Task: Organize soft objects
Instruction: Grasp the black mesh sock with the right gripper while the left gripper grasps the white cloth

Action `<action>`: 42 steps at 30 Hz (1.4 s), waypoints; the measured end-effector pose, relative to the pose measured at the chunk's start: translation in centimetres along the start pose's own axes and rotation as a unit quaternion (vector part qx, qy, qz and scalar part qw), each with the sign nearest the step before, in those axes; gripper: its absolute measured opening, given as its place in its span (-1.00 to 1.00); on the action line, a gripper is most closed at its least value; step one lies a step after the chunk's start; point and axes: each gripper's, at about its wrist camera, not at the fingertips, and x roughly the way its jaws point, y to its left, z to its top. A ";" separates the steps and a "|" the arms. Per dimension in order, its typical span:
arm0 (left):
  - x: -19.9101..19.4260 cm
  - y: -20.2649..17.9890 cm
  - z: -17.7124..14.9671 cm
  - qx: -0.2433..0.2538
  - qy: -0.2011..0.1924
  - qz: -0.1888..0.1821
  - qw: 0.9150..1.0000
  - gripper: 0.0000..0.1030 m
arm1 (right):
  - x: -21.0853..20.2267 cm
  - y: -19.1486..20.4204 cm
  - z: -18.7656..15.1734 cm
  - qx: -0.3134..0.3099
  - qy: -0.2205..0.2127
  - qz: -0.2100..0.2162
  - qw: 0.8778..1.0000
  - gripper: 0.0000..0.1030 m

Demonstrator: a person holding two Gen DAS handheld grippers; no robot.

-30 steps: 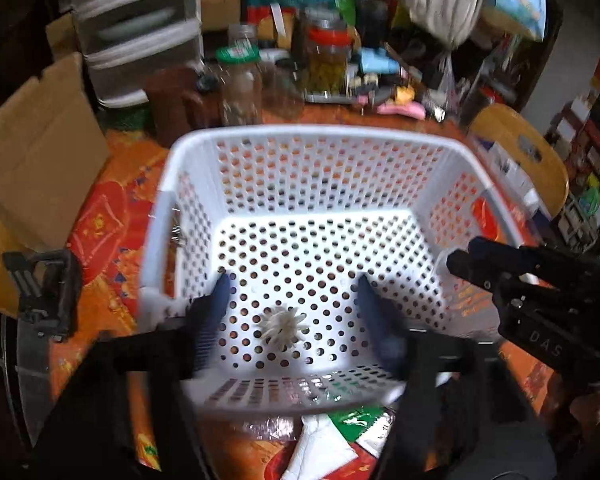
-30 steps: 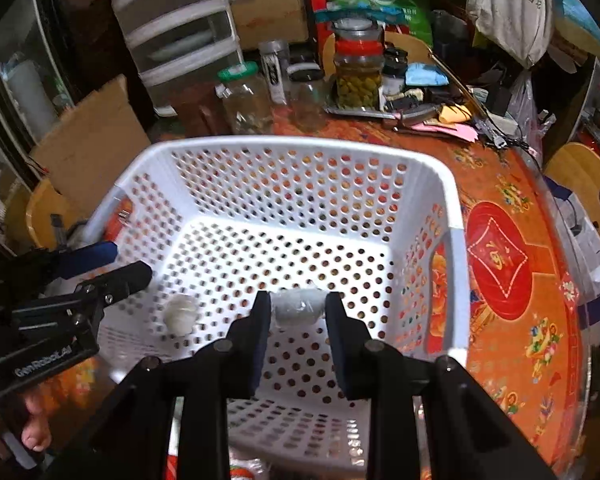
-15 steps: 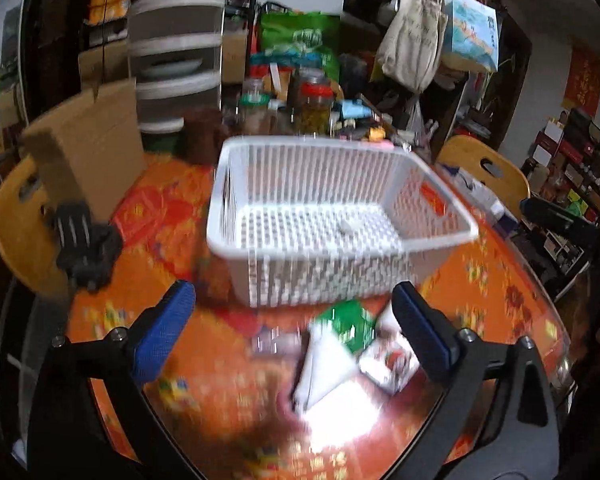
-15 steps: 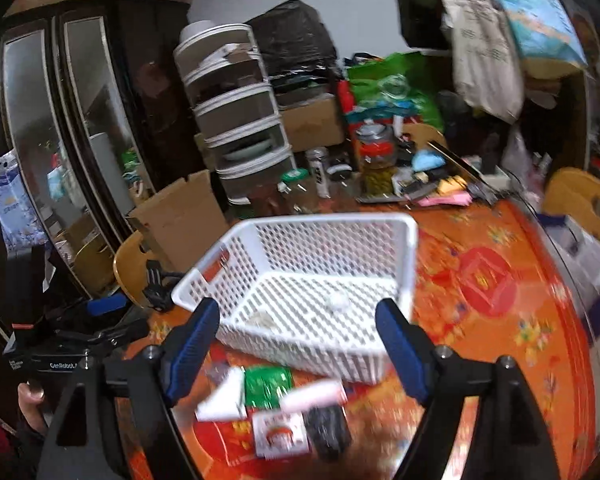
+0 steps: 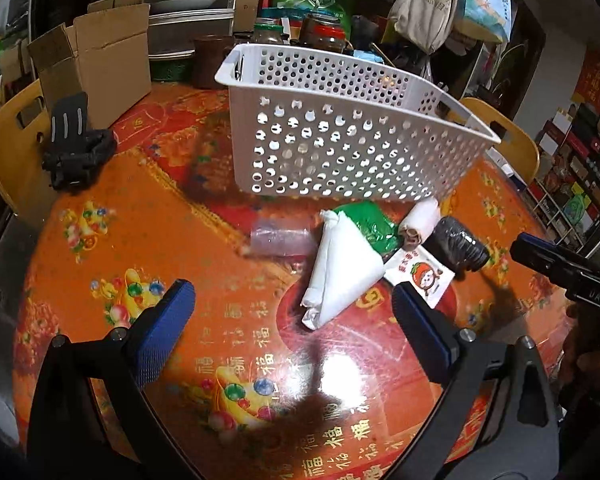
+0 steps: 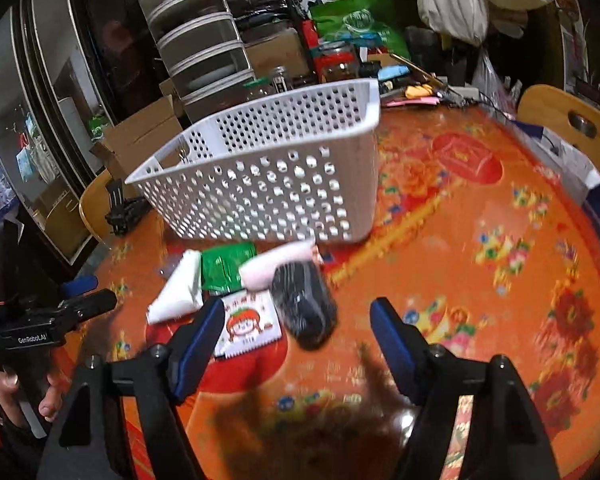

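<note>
Down in the left wrist view, the left gripper (image 5: pixel 292 316) stands spread wide above the orange tablecloth (image 5: pixel 204 240), nothing between its blue pads (image 5: pixel 162 328). Just beyond its tips lies a white folded packet (image 5: pixel 340 272); past that, near the foot of the white basket (image 5: pixel 348 136), are a green packet (image 5: pixel 370 226), a white roll (image 5: pixel 420 220), a black bundle (image 5: pixel 458 246) and a cartoon-printed sachet (image 5: pixel 424 278), partly tucked under its neighbours. A clear tube (image 5: pixel 280 236) lies left of them, faint and hard to make out. The right gripper (image 5: pixel 560 268) enters at the right edge, cut off.

From the right wrist view, blurred throughout, the right gripper (image 6: pixel 296 332) is apart and closing, empty; the black bundle (image 6: pixel 304 304) and sachet (image 6: pixel 250 326) lie just ahead of its tips. The basket's (image 6: pixel 268 188) inside is hidden in both views. Only here does a hand (image 6: pixel 28 396) show, gripping the left gripper's handle.
</note>
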 end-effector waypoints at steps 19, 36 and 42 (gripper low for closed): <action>3.8 -1.9 -0.6 0.025 0.025 -0.010 0.999 0.90 | 2.3 0.6 -1.5 -0.015 0.019 0.009 1.000 0.29; 6.8 -3.7 -1.4 0.067 0.045 -0.001 0.997 -0.07 | 4.4 0.3 -0.7 -0.019 0.022 0.010 1.000 -0.05; 6.6 -4.3 -1.8 0.077 0.039 0.000 0.996 -0.35 | 4.8 0.1 -0.8 -0.024 0.025 -0.008 0.999 -0.24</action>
